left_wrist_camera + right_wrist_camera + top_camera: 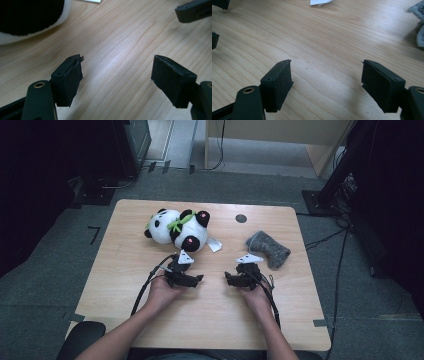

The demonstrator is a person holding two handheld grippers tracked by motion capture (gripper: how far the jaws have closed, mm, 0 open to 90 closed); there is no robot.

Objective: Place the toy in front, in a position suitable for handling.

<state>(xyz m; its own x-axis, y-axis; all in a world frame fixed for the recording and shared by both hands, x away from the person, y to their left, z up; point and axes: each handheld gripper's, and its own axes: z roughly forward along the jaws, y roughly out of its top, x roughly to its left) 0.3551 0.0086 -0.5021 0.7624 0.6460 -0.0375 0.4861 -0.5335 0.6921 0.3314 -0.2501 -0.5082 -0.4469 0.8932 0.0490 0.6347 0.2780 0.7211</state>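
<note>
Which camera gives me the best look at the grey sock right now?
The high view: the whole grey sock shows there, lying flat on the table just beyond the right tool. The right gripper view catches an edge of it at the frame's right side. The left gripper view looks toward the panda toy instead.

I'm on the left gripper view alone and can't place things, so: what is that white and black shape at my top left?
Observer: A plush panda lying on the table, just beyond the left gripper.
Operator: Anything else on the table?
Observer: A grey sock, beyond the right gripper.
Operator: Is the right gripper holding something?
Observer: No. The right gripper view shows its jaws apart over bare wood.
</note>
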